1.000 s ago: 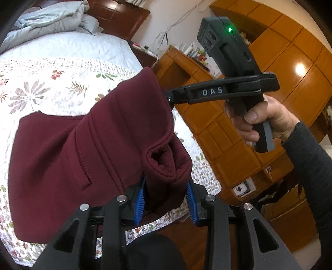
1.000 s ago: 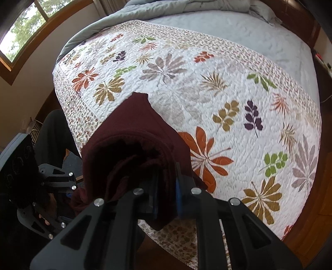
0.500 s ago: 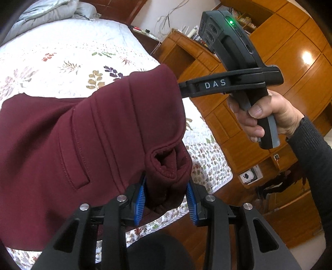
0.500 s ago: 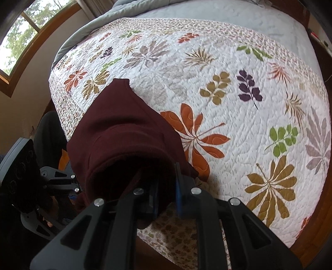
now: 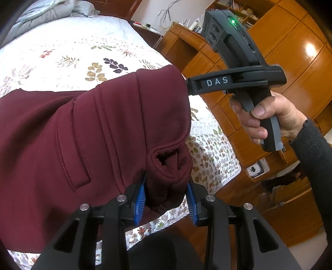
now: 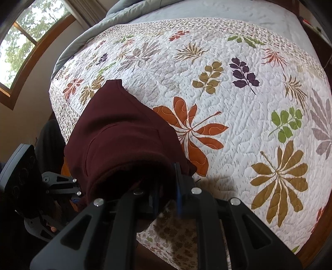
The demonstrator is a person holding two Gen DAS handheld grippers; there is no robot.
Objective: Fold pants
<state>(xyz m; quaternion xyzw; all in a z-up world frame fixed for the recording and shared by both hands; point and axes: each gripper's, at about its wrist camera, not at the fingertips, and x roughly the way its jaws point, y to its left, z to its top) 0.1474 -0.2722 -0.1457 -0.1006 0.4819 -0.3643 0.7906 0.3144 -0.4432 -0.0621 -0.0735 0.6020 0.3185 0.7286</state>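
The maroon pants (image 5: pixel 83 135) hang between my two grippers above the near edge of the bed, their far part resting on the quilt. My left gripper (image 5: pixel 166 197) is shut on a bunched corner of the waistband, blue pads pressing both sides. My right gripper (image 6: pixel 167 193) is shut on the other corner of the pants (image 6: pixel 124 141); in the left wrist view its black body (image 5: pixel 234 81) is held by a hand at the right, its fingertips hidden behind the fabric. The left gripper's body shows at the left of the right wrist view (image 6: pixel 31 187).
The bed carries a white quilt with leaf prints (image 6: pixel 228 93). A grey duvet (image 5: pixel 41 14) is bunched at the head end. Wooden cabinets (image 5: pixel 269 52) stand to the right of the bed. A window (image 6: pixel 25 41) is on the far left wall.
Both grippers have carried the pants forward over the bed. More of the fabric now lies spread toward the quilt. Both grips are unchanged.
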